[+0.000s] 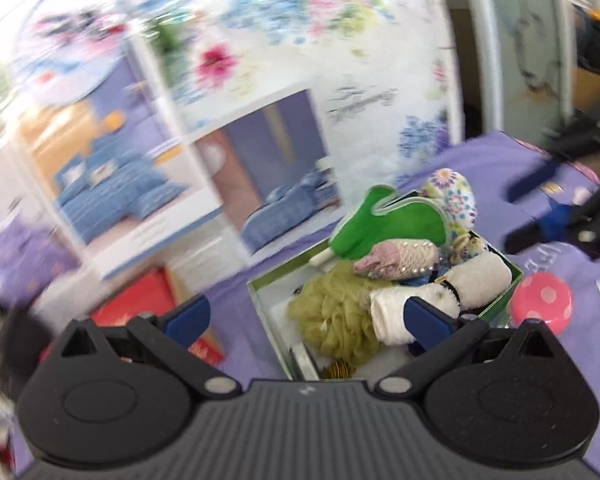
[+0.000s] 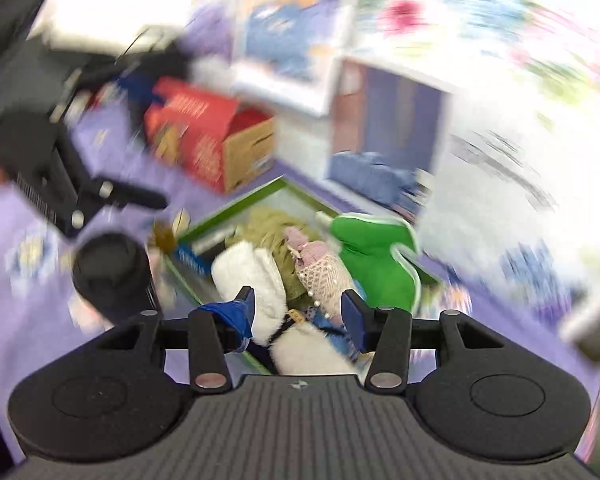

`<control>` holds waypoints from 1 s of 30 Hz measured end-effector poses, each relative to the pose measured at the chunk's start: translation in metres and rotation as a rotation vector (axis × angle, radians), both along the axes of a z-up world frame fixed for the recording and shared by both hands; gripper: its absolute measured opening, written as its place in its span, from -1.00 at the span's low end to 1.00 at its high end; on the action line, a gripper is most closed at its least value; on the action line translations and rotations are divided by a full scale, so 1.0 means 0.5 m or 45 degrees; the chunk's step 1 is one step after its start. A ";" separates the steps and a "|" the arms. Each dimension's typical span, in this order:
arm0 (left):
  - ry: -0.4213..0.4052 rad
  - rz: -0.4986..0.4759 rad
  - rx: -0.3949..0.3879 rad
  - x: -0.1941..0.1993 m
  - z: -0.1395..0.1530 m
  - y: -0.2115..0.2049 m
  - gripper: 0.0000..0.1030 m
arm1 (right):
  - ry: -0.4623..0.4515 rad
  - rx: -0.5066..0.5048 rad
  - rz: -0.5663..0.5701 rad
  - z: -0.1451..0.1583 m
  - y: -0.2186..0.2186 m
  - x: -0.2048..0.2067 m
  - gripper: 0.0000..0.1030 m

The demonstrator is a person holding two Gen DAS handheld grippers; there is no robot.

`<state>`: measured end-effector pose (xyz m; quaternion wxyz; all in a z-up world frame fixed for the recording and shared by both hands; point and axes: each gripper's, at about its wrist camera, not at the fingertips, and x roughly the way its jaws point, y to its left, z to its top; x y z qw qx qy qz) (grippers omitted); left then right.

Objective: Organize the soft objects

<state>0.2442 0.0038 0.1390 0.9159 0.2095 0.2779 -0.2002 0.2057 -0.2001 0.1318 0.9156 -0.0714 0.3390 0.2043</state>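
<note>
Left wrist view: left gripper point(image 1: 306, 318) spread wide, empty, hovering near the green-rimmed box point(image 1: 260, 292). Box packed with green mitt point(image 1: 374, 226), olive loofah point(image 1: 332, 316), white rolled towels point(image 1: 480, 276). Right gripper point(image 2: 298, 308) also spread, empty, above the towels, likely positioned for tamping them down.

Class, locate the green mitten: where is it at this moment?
The green mitten stands at the far end of the green-rimmed box, right of centre in the left wrist view, between the floral mitten and the pink lace item.
</note>
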 end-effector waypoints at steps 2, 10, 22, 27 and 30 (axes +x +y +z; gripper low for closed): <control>0.010 0.048 -0.056 -0.029 0.007 0.008 0.99 | -0.031 0.158 -0.092 -0.002 -0.013 -0.047 -0.37; -0.079 0.198 -0.355 -0.168 0.037 0.061 0.99 | -0.325 0.231 -0.355 0.011 0.034 -0.258 -0.37; -0.038 0.621 -0.406 -0.294 -0.094 0.046 0.99 | -0.358 0.229 -0.757 -0.086 0.105 -0.336 -0.33; 0.036 0.707 -0.335 -0.310 -0.170 0.029 0.99 | -0.199 0.299 -0.865 -0.139 0.103 -0.338 -0.32; 0.078 0.702 -0.296 -0.321 -0.210 0.018 0.99 | -0.141 0.347 -0.904 -0.170 0.107 -0.353 -0.32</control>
